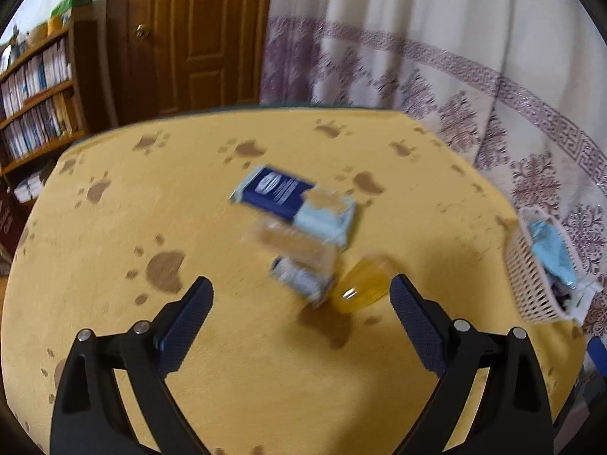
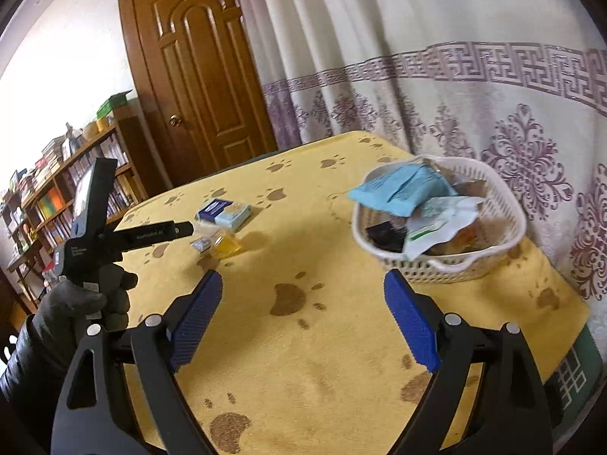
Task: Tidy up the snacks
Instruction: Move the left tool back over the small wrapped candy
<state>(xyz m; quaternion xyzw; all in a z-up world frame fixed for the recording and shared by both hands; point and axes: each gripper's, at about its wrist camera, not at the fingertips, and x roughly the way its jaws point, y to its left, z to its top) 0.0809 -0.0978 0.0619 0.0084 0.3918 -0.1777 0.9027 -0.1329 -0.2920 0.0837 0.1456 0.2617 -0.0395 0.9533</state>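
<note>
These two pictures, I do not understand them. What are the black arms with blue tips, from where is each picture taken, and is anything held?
No robot: a person carries a two-finger gripper in each hand, each with a camera looking along its fingers. One picture is from the left gripper, the other from the right gripper; its view also shows the gloved hand carrying the left one. Both are open and hold nothing. On the yellow cloth lie a blue box, blurred packets, a yellow cup and a white basket already holding snacks.

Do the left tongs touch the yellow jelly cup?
Apart. The left wrist view shows bare cloth between the open left tongs and the yellow jelly cup.
</note>
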